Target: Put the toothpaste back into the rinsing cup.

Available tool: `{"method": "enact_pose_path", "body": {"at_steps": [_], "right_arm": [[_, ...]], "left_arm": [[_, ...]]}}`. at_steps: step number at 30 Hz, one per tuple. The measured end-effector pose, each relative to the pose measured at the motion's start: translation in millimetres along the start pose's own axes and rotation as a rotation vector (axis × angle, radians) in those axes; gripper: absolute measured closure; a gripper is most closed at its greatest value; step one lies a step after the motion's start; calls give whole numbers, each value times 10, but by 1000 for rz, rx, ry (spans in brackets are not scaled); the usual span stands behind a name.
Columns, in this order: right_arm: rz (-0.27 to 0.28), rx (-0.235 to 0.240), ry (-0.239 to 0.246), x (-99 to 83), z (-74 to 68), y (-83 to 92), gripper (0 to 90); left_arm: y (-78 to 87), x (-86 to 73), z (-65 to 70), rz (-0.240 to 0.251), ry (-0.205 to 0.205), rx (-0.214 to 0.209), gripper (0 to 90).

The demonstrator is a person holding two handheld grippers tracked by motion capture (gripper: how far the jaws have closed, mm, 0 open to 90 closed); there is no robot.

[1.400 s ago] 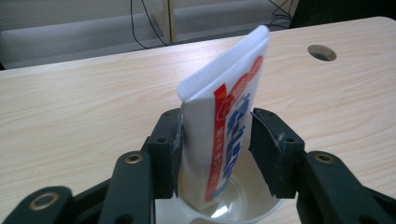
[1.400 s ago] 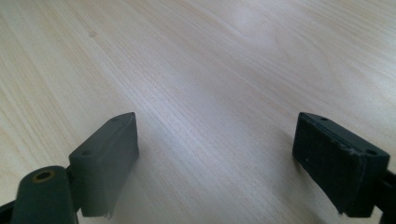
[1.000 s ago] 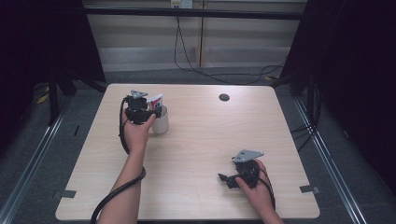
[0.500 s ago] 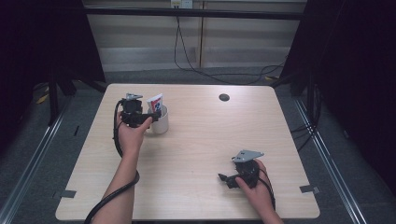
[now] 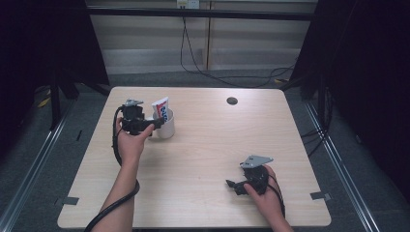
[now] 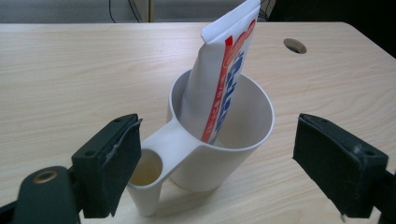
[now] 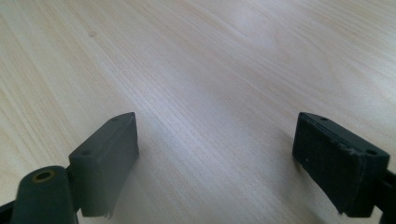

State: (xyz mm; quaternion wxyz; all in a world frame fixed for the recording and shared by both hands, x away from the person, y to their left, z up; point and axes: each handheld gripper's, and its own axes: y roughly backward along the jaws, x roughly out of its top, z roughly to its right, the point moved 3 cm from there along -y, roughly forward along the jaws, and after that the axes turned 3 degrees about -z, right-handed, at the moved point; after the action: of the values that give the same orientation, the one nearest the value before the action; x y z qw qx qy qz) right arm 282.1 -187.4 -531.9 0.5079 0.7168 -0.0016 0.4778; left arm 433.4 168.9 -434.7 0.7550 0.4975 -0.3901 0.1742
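A: We are holding the left gripper (image 6: 215, 168) level with the white cup (image 6: 219, 135), jaws spread wide apart, nothing clamped between them. The cup is standing upright on the tabletop (image 5: 217, 140) at its far left, with the toothpaste tube (image 6: 222, 79) leaning inside it, crimped end up.

B: And the cup's handle (image 6: 149, 172) is pointing straight at us, sitting just beside the left-hand jaw. We are judging the handle or the near wall as the sensible place to close on.

A: Agreed. If we are going for the handle, we are needing to shift sideways so it sits centred between the jaws, not brushing one pad. We are also keeping low and level, so that closing is not tipping the cup or knocking the tube.

B: What about the right gripper (image 5: 241, 183)?

A: We are resting it near the front right of the tabletop, jaws wide apart, well away from the cup.

B: Against the frames from a second ago?

A: The left hand (image 5: 129, 145) is sitting farther left and nearer to us now, so the cup is showing clear of the gripper in the high view. The cup, the tube and the right gripper are staying put.
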Motion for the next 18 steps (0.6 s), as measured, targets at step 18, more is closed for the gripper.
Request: {"method": "enact_pose_path", "body": {"at_steps": [18], "right_arm": [[0,0,0,0,0,0,140]], "left_arm": [[133,-169,-19,-11,-25,-21,152]]}}
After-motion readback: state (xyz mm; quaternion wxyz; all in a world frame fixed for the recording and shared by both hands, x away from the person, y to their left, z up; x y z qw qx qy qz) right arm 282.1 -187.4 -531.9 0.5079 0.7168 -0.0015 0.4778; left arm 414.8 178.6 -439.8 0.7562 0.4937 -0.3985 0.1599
